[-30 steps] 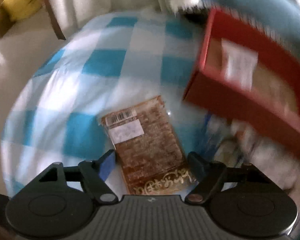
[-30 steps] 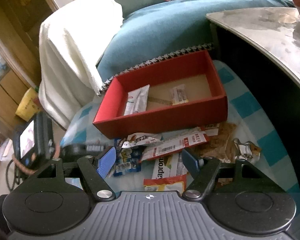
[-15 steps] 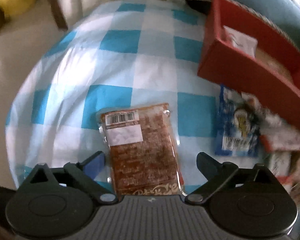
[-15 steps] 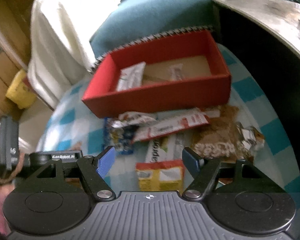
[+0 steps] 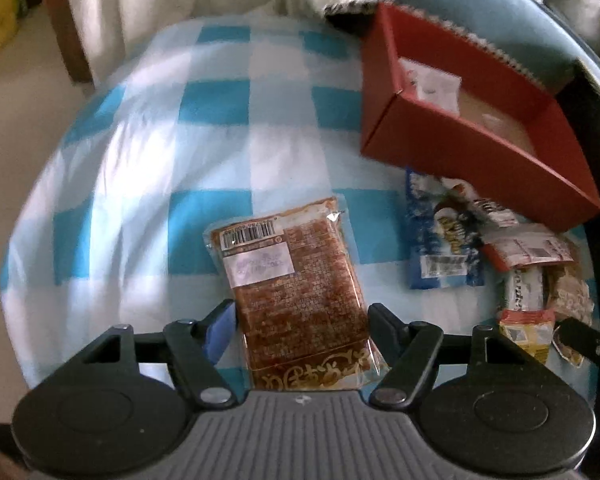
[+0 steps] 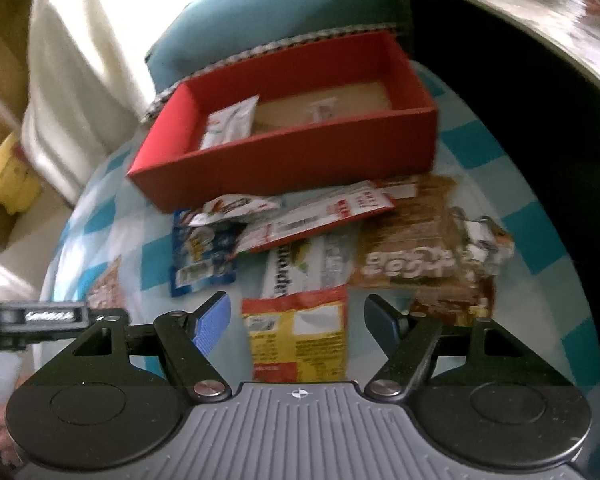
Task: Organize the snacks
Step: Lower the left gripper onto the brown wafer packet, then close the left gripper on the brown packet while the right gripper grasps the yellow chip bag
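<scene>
The brown snack packet [image 5: 296, 292] lies flat on the checked cloth [image 5: 220, 152], well out from the red box [image 5: 472, 148], and the left gripper [image 5: 300, 320] has come in from the wide stance of half a second ago: its jaws are closing with the packet between them, pads just beside its edges, not yet pressing. On the packet's far side from the box, bare cloth runs clear to the rounded edge. The right gripper [image 6: 296, 316] has sunk toward the yellow packet [image 6: 300, 332], jaws spread and empty. Only its view shows the box floor with the white sachet [image 6: 230, 124], and the pile crowding the box's front wall.
</scene>
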